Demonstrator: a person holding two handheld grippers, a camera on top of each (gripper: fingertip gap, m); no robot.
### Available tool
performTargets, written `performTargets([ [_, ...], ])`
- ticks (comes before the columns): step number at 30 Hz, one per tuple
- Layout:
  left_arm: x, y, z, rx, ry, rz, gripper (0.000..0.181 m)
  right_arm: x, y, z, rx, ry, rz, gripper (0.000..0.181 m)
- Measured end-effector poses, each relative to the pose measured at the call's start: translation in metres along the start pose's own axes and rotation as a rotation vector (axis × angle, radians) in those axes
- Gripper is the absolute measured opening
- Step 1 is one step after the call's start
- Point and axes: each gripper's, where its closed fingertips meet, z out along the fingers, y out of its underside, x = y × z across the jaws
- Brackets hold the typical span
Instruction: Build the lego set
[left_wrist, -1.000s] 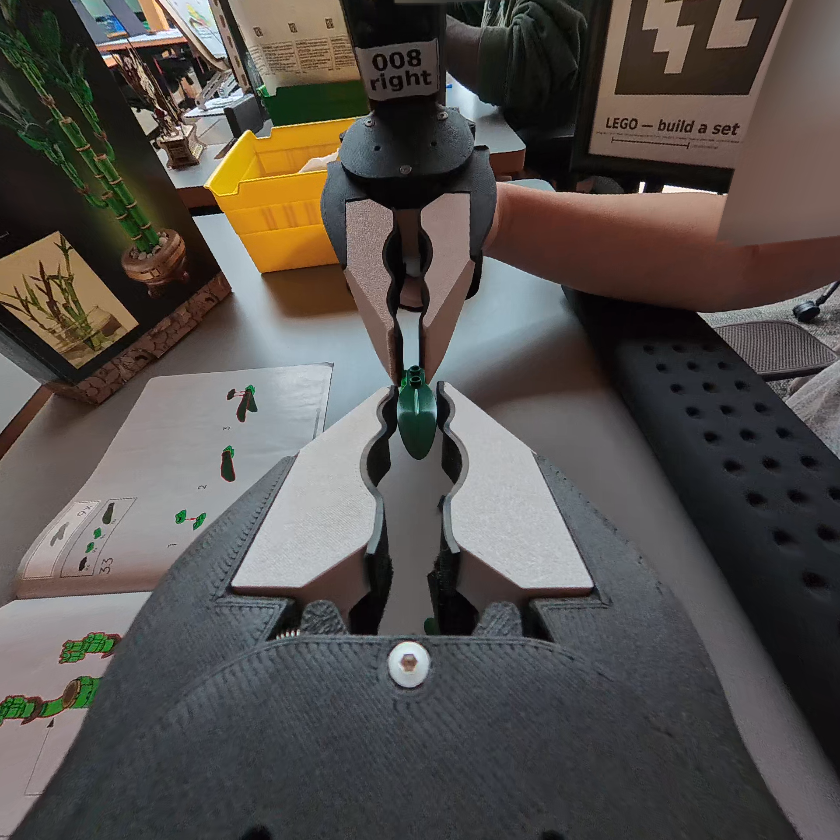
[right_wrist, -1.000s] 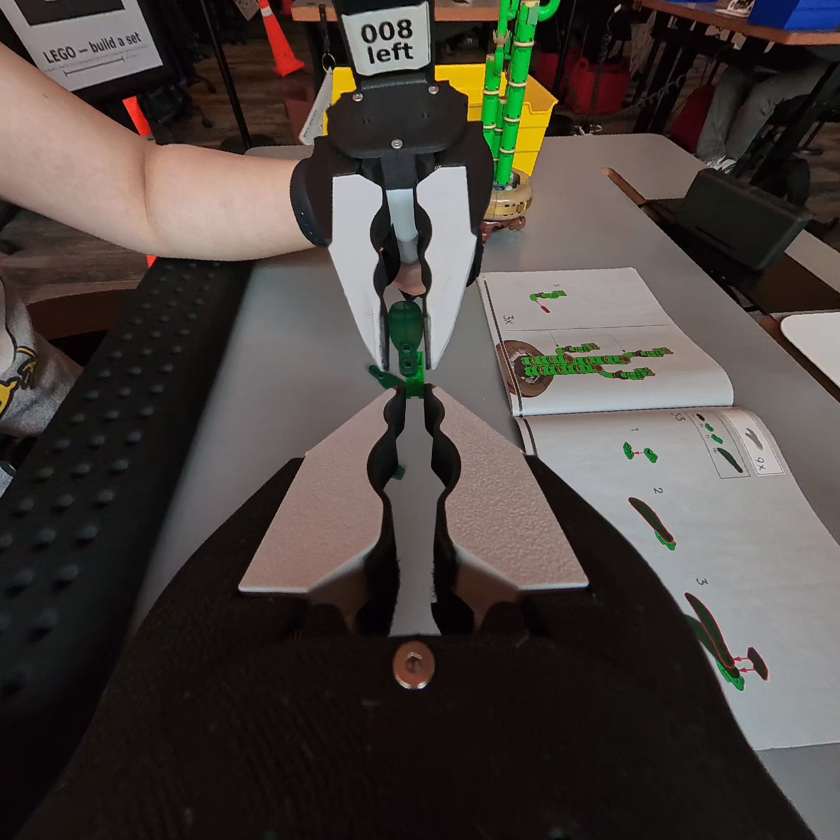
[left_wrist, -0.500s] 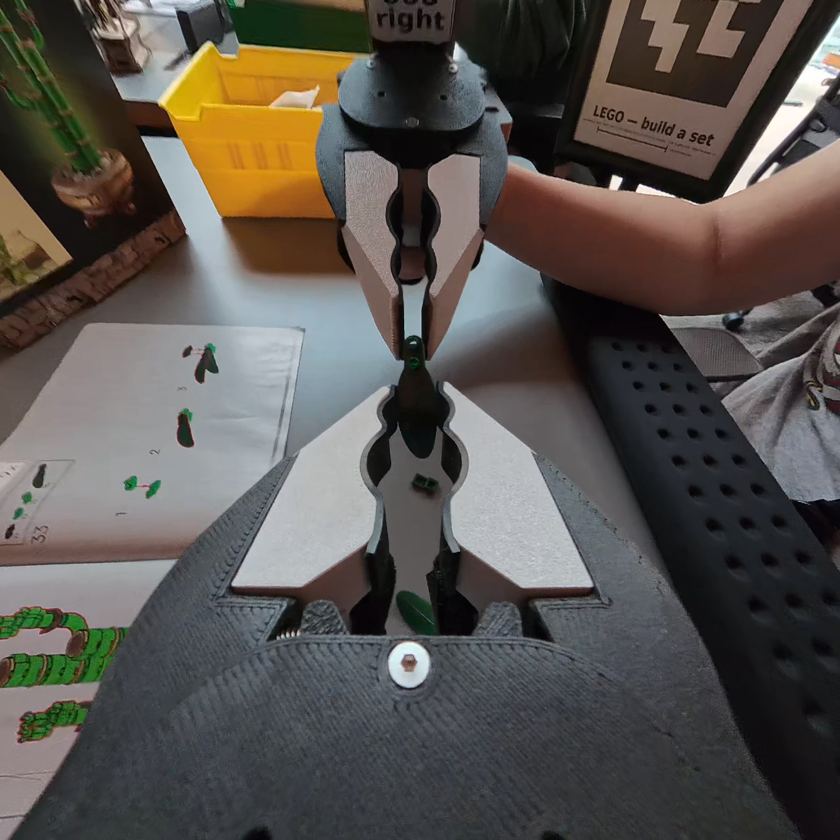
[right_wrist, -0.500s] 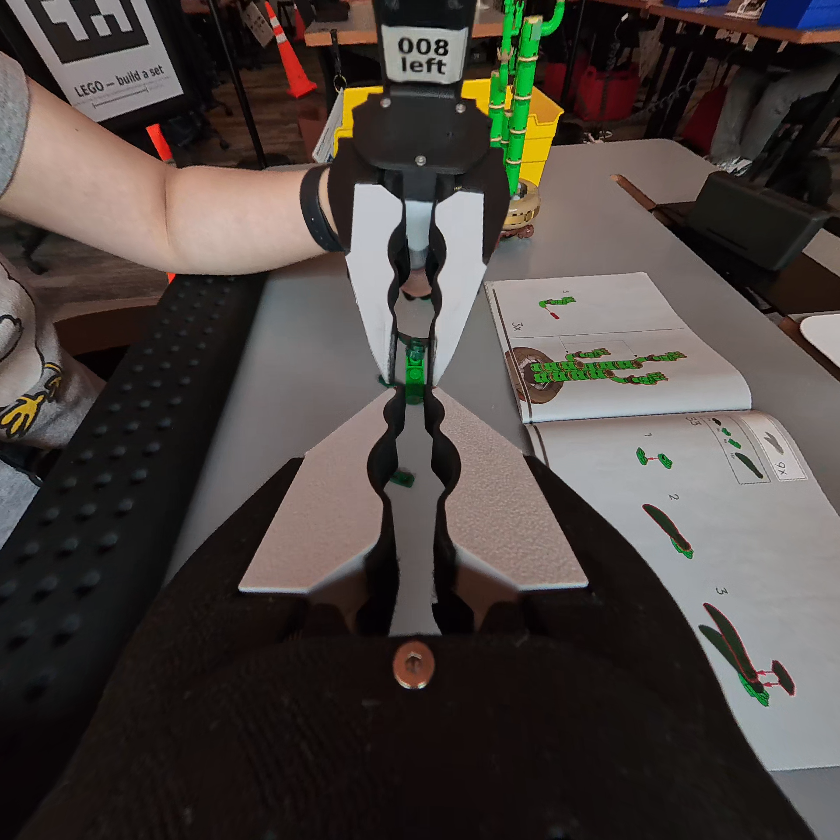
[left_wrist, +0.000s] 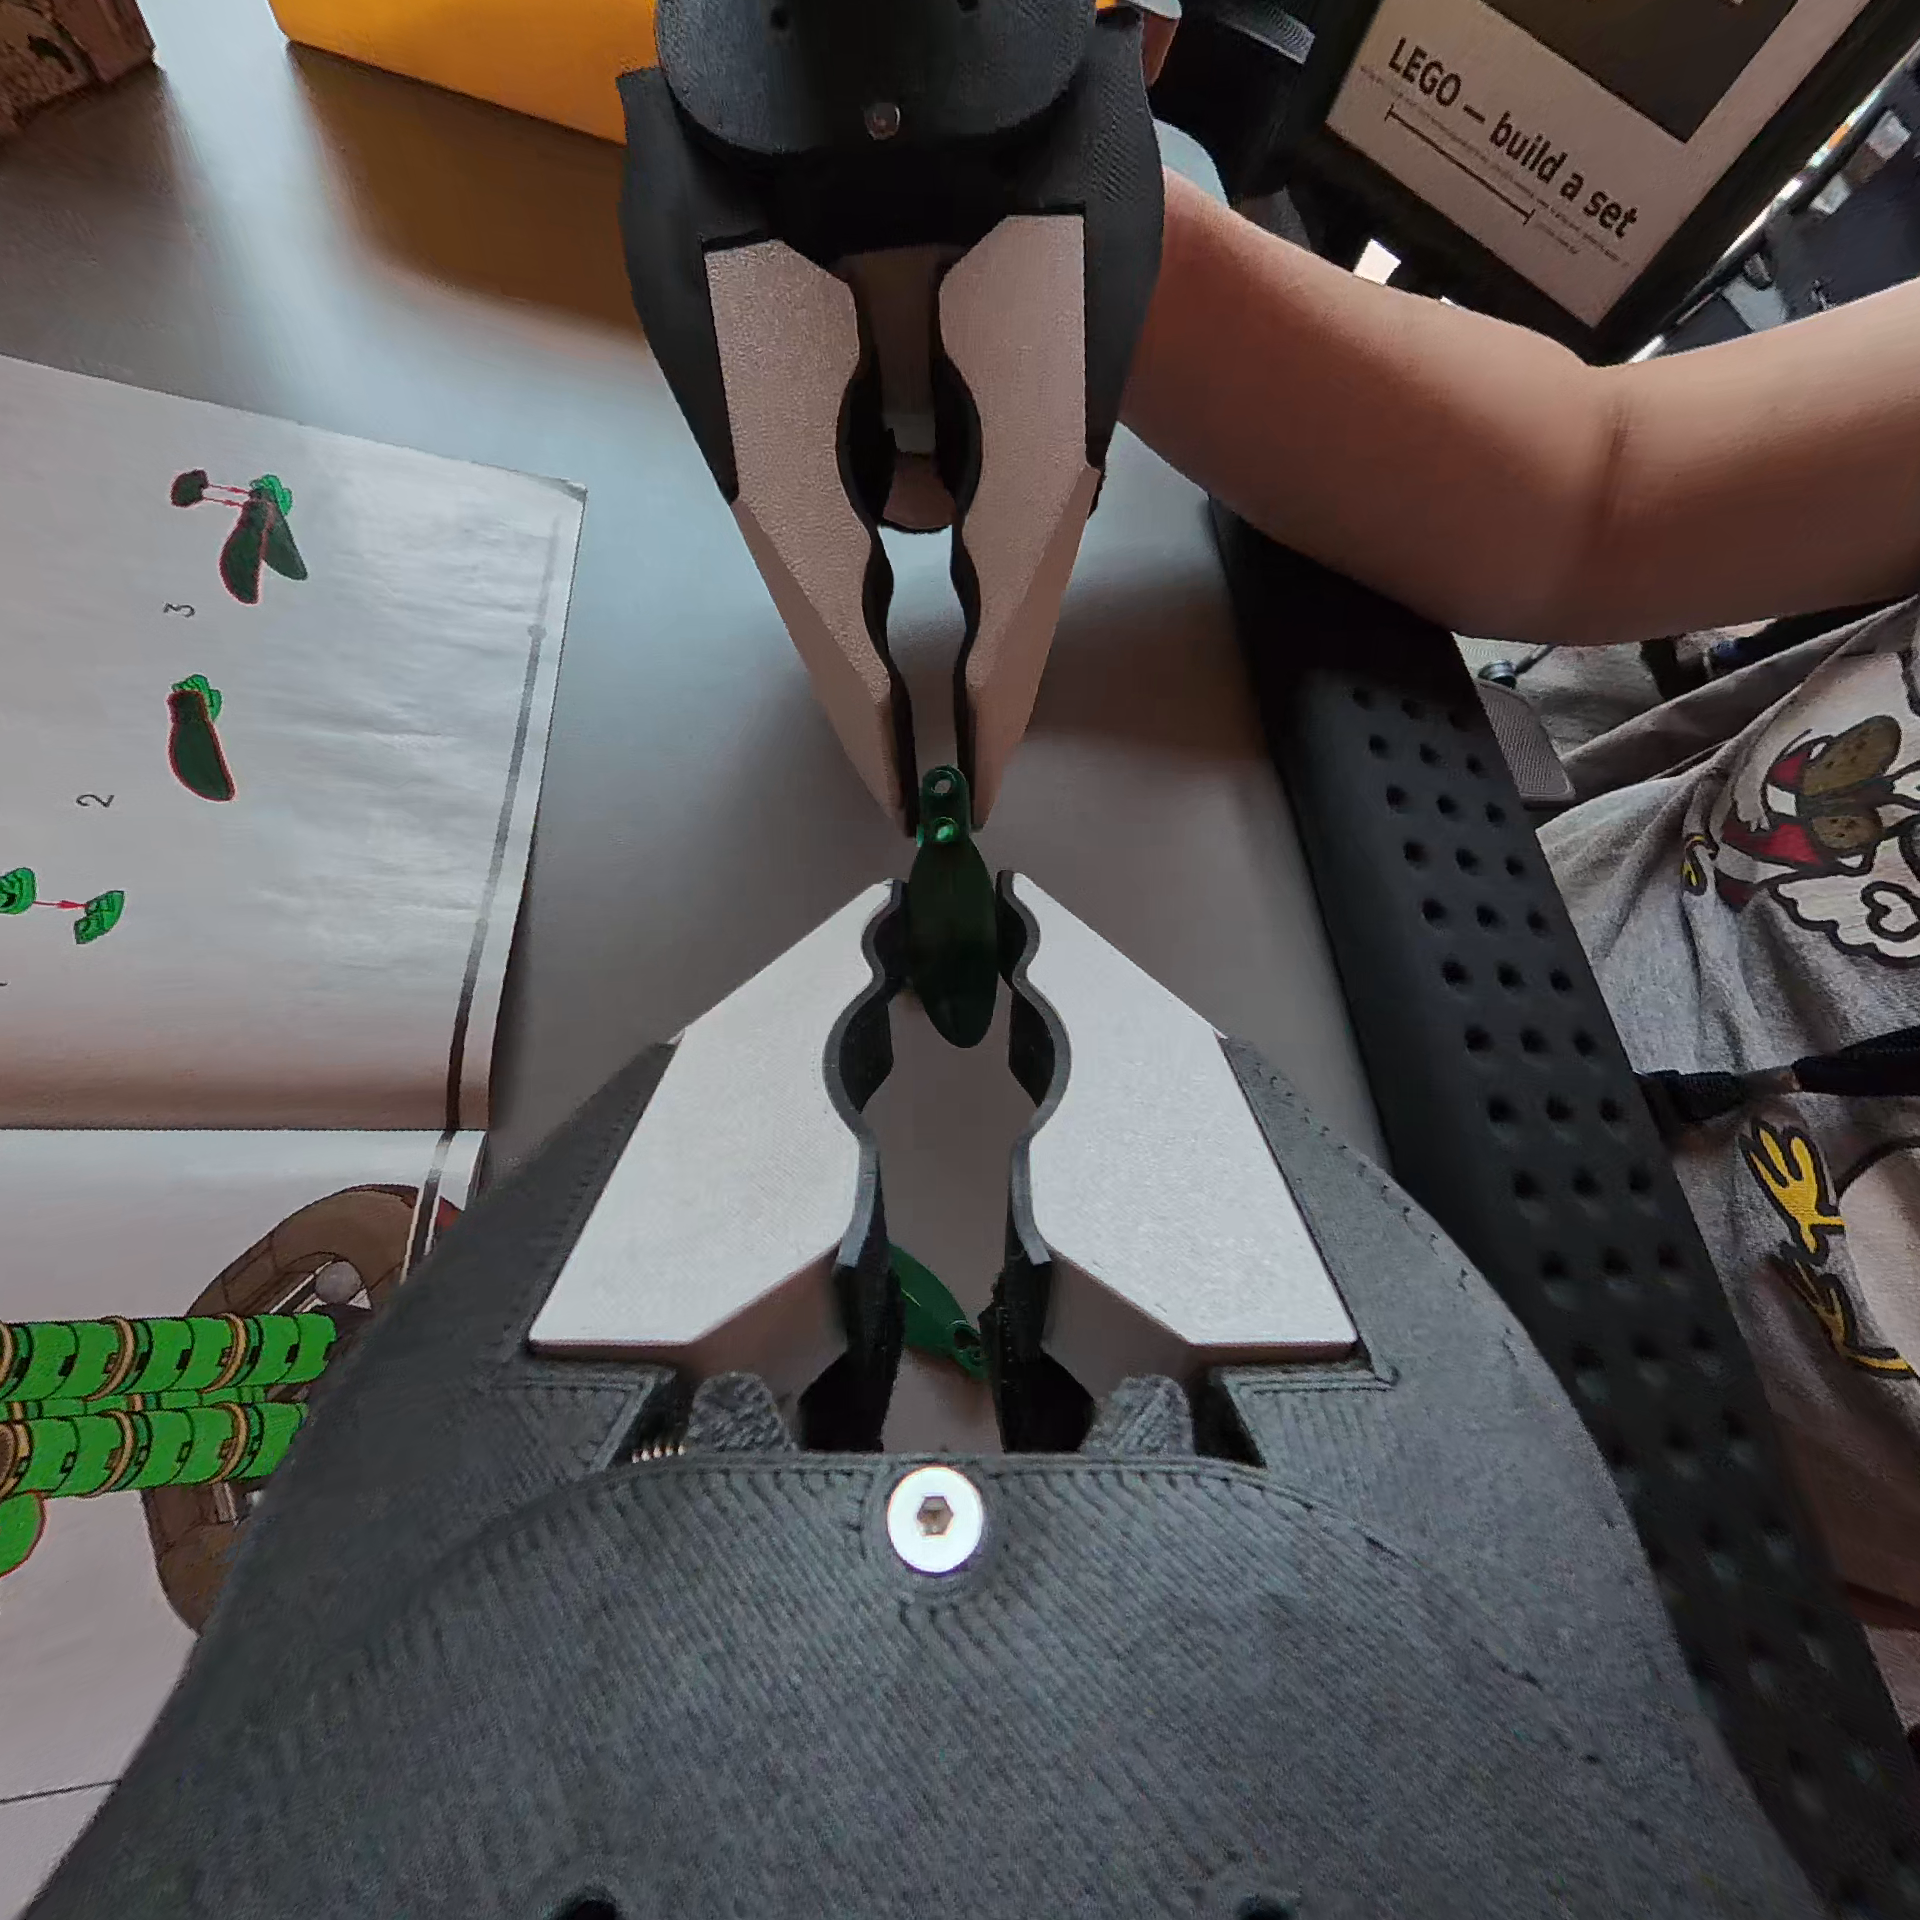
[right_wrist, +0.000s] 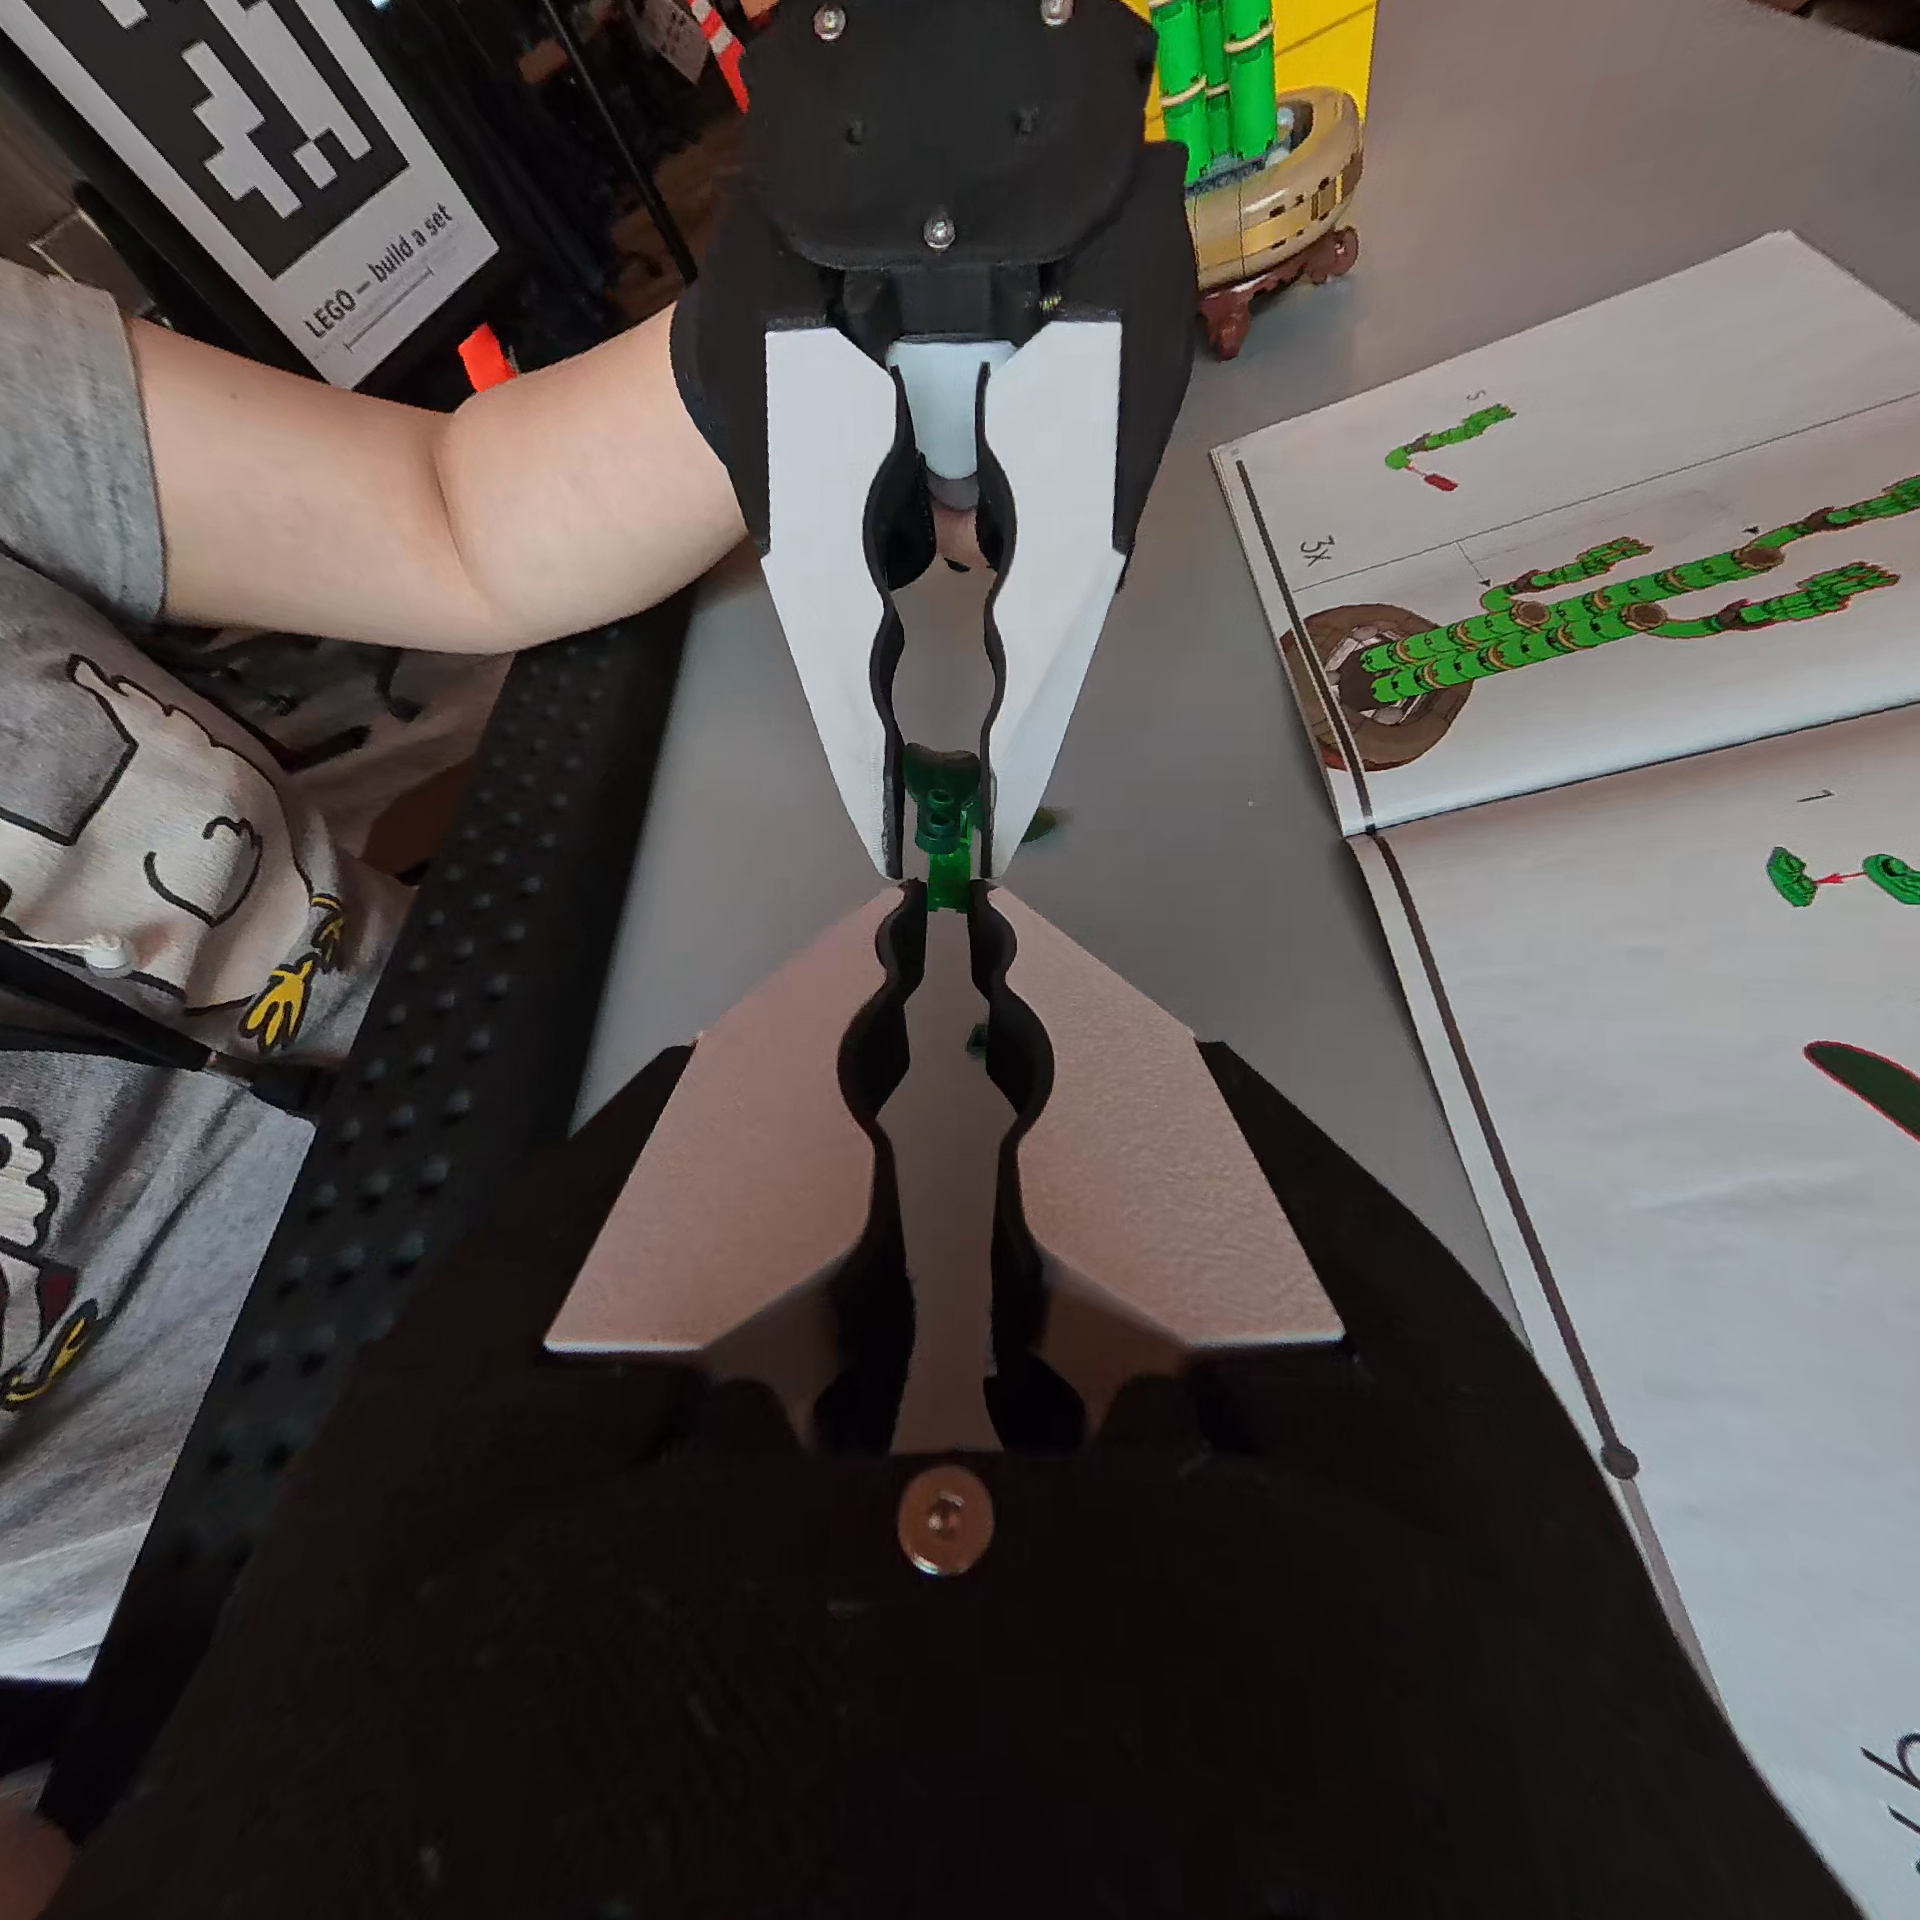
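In the left wrist view my left gripper (left_wrist: 948, 896) is shut on a dark green leaf piece (left_wrist: 951, 966), held tip to tip against my right gripper (left_wrist: 940, 821). The right gripper is shut on a small bright green connector piece (left_wrist: 943, 805), which touches the leaf's end. In the right wrist view my right gripper (right_wrist: 940, 896) pinches the connector (right_wrist: 948, 883), and the left gripper (right_wrist: 935, 857) faces it with the leaf (right_wrist: 940, 774) between its fingers. Both are held above the grey table (left_wrist: 675, 727).
An open instruction booklet (left_wrist: 312, 779) lies on the table and also shows in the right wrist view (right_wrist: 1662, 935). A loose green leaf (left_wrist: 930, 1311) lies under my left gripper. A built bamboo model (right_wrist: 1236, 114), a yellow bin (left_wrist: 468, 62) and a black perforated chair edge (left_wrist: 1507, 1039) stand around. Less than 4 cm separates the two grippers' tips.
Both grippers have closed in on each other and tilted down toward the table. The leaf and connector stay pressed together. A loose leaf on the table has come into view.
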Motion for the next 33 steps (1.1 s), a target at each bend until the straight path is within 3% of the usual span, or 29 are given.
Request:
performTargets([
  [8, 0.003, 0.006, 0.006, -0.035, 0.067, -0.103, 0.015, -0.002, 0.003, 0.006, -0.039, -0.014, 0.045, 0.006],
  [13, 0.006, 0.0, 0.007, 0.012, 0.119, -0.156, 0.015, -0.003, 0.001, 0.0, -0.026, -0.032, 0.131, 0.006],
  [23, 0.029, -0.017, 0.014, 0.117, 0.434, -0.567, 0.015, -0.02, 0.004, -0.018, -0.103, -0.196, 0.371, 0.006],
  [33, 0.048, -0.047, 0.012, 0.479, 0.564, -0.761, 0.014, -0.043, -0.011, -0.034, -0.372, -0.366, 0.573, 0.006],
])
